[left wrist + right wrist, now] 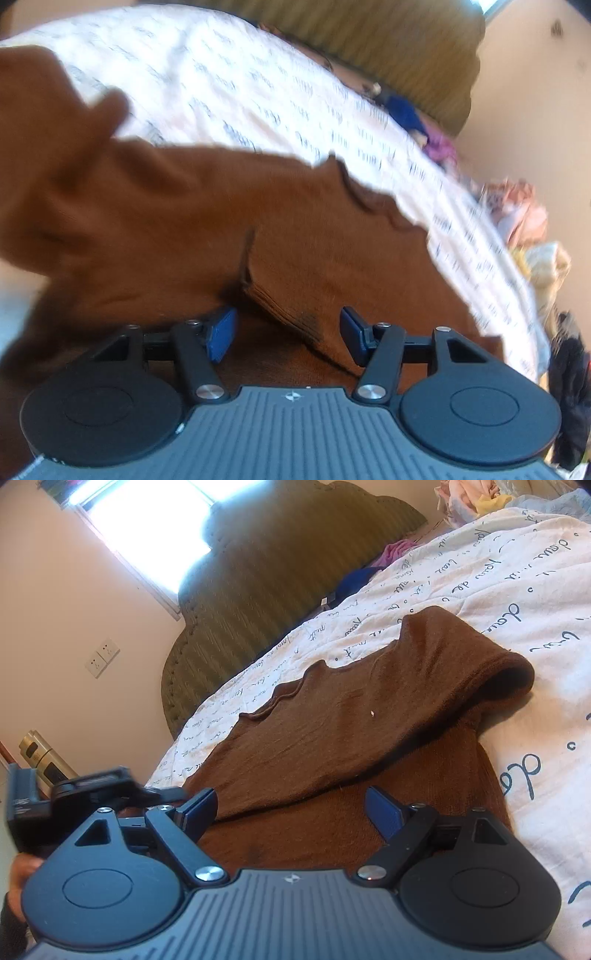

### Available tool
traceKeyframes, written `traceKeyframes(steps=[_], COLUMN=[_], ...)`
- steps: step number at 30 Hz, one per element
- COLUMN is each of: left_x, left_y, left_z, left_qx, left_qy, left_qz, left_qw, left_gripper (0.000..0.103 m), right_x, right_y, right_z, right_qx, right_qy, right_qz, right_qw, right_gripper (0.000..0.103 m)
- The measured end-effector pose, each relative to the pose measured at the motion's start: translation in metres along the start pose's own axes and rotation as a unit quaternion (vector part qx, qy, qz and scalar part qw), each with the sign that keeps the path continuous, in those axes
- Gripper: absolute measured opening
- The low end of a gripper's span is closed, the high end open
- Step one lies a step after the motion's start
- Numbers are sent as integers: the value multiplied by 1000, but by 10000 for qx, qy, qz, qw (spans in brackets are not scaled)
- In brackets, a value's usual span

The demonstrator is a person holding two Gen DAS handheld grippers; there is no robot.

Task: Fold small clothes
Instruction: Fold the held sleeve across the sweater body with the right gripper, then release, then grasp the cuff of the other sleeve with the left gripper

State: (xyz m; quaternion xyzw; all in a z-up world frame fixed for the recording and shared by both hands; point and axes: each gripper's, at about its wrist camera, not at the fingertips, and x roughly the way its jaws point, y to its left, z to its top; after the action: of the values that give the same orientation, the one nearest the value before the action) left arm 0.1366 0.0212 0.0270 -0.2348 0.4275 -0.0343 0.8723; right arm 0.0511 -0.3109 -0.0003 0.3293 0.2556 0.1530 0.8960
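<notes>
While the left view is smeared with blur, the left tongs point(288, 332) show their blue pads apart, a ribbed cuff of the brown sweater point(258, 221) lying between them; whether either pad presses it I cannot tell. The right tongs point(291, 812) stand released, nothing between the pads, low over the same sweater, which is spread on the bed sheet point(498, 590) just ahead, one sleeve folded across. Beyond it, a padded headboard point(258, 590) and a heap of clothes point(469, 494), cut off by the frame's edge.
</notes>
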Motion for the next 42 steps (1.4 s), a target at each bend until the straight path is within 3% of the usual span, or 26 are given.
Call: traceKeyframes(steps=[1,2,3,6,10,12,13,16,18,21,23,26,28,30,31,32,33,34,35,36,38,40,42], left_x=[2,3,4,-1,-28,-33,-29,-4,6,-7,-7,-4,-2,-1,-2,-6,-14,-26,-42,-61,-96,-120,-136], left_y=[-6,-13,-18,-26,-27,-19,-13,5,19,25,20,22,23,23,24,26,29,34,41,51,73,101,136], left_z=[-2,-3,-3,-3,0,5,8,5,0,-8,-13,-16,-16,-18,-17,-17,-16,-16,-17,-20,-23,-9,15], left_qx=[194,409,561,768,1209,1216,1278,1346,1242,1244,1360,1503,1551,1650,1647,1640,1621,1586,1487,1345,1043,691,24], left_qy=[-136,-247,-304,-855,-2034,-2319,-2266,-1746,-1717,-1846,-1750,-1681,-1667,-1645,-1643,-1662,-1688,-1730,-1848,-2111,-2759,-3090,-3307], left_qz=[135,293,409,750,1650,1979,2102,2411,2550,2450,2461,2482,2463,2438,2419,2349,2224,1959,1604,1290,1060,1107,1215], left_qw=[9996,9984,9971,9905,9575,9446,9424,9451,9434,9436,9436,9421,9421,9414,9420,9435,9464,9521,9581,9595,9496,9421,9359], left_gripper=[45,15,5,5,5,5,5,5,6,6,5,5,3,3,5,15,40,55,79,87,97,98,98], right_x=[0,1,1,2,2,2,3,4,5,3,-2,-11,5,40,62,81,98,100,98,95,90,88,87], right_y=[0,0,0,0,0,1,1,3,7,23,43,66,67,56,47,36,22,17,16,17,15,13,12], right_z=[0,0,0,0,0,-1,-1,-1,-2,-4,-3,20,45,64,67,66,59,50,40,39,35,36,40], right_qx=[-11,-22,-31,-37,-49,-67,-79,-135,-230,-640,-1055,-1347,-1464,-1670,-1804,-1888,-1929,-2270,-2476,-2479,-2417,-2361,-2280], right_qy=[3,9,15,25,25,26,28,46,63,224,401,-106,-180,77,350,633,945,778,729,709,619,571,555], right_qz=[7,12,17,29,19,6,3,-24,-71,-178,70,312,41,-627,-1154,-1587,-1922,-1975,-1914,-1923,-1887,-1831,-1763], right_qw=[10000,10000,10000,10000,10000,10000,10000,9999,9997,9975,9936,9903,9890,9839,9762,9670,9576,9505,9470,9468,9498,9526,9560], right_gripper=[89,90,91,91,91,91,91,92,92,92,92,93,97,101,101,101,102,102,103,103,103,103,103])
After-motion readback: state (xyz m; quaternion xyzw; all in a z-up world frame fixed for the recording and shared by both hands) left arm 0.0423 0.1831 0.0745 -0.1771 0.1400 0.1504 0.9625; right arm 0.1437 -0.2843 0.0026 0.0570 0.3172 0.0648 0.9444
